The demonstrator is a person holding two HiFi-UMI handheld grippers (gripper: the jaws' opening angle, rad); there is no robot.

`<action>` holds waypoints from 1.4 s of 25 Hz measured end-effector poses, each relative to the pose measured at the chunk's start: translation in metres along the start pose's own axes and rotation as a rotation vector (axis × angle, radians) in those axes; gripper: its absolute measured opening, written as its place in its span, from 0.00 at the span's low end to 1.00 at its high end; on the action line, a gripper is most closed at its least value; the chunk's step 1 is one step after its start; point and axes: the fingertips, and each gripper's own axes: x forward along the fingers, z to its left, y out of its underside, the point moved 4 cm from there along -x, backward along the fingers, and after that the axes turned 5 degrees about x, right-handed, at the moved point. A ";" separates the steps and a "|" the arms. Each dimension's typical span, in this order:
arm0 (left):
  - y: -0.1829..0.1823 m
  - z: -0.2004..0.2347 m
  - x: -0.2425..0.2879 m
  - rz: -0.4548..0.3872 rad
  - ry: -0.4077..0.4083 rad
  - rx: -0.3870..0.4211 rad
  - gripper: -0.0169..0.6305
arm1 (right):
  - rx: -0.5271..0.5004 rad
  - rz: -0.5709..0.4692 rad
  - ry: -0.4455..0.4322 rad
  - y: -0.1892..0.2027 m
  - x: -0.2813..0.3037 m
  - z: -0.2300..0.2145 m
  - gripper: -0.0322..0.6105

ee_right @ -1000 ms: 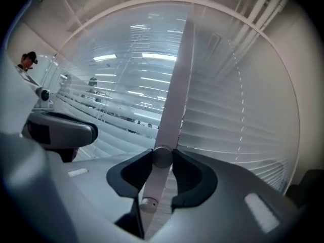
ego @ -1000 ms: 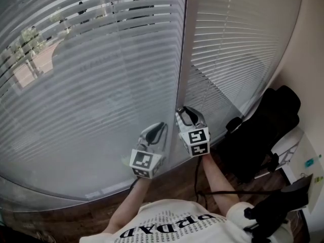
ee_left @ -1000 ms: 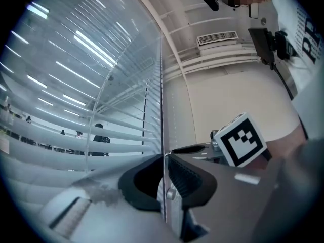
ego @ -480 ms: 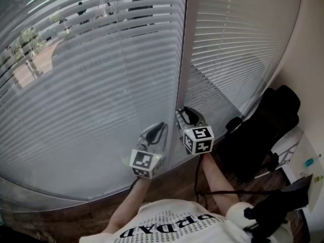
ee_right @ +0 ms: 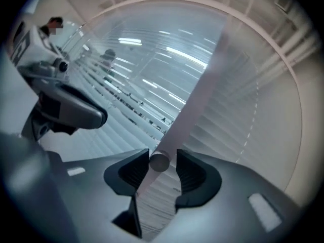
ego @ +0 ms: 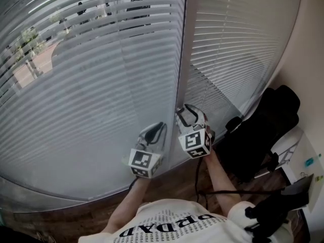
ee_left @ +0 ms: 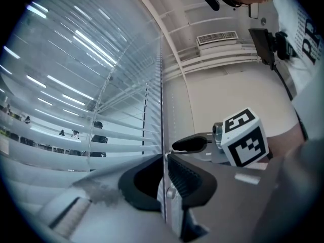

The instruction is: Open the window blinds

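Right claw: jaws opening after a roll of the wrist, tilt wand loose between them. Judged: one twist done, regrip next. Blinds ahead remain mostly shut. Black chair crowds the right arm. Left claw pinches narrow on the thin cord.

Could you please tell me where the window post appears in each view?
Head view: post runs from top centre down to mid-picture.
Left gripper view: post is a pale upright strip just right of centre.
Right gripper view: post slants from upper right to bottom centre.
Shared landmark: the blinds beside it.
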 end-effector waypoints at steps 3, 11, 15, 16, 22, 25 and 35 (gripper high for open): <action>0.000 -0.003 0.001 0.006 0.006 0.005 0.06 | -0.163 0.037 0.011 -0.001 0.001 0.005 0.33; 0.013 -0.004 0.000 -0.005 0.007 0.012 0.06 | -0.323 0.081 0.058 0.022 0.008 0.015 0.26; 0.007 -0.002 0.000 -0.001 0.000 0.009 0.06 | -0.290 0.082 0.046 0.017 0.007 0.012 0.26; 0.005 -0.002 0.001 0.000 0.000 0.008 0.06 | -0.269 0.081 0.042 0.016 0.007 0.010 0.26; 0.006 -0.002 0.001 0.005 0.001 0.006 0.06 | -0.084 0.056 0.017 0.015 0.007 0.008 0.26; 0.010 -0.003 0.000 0.000 0.000 0.003 0.06 | -0.033 0.050 0.014 0.018 0.007 0.009 0.26; 0.007 -0.004 0.001 0.002 0.007 -0.002 0.06 | 0.219 0.020 -0.013 0.019 0.006 0.003 0.26</action>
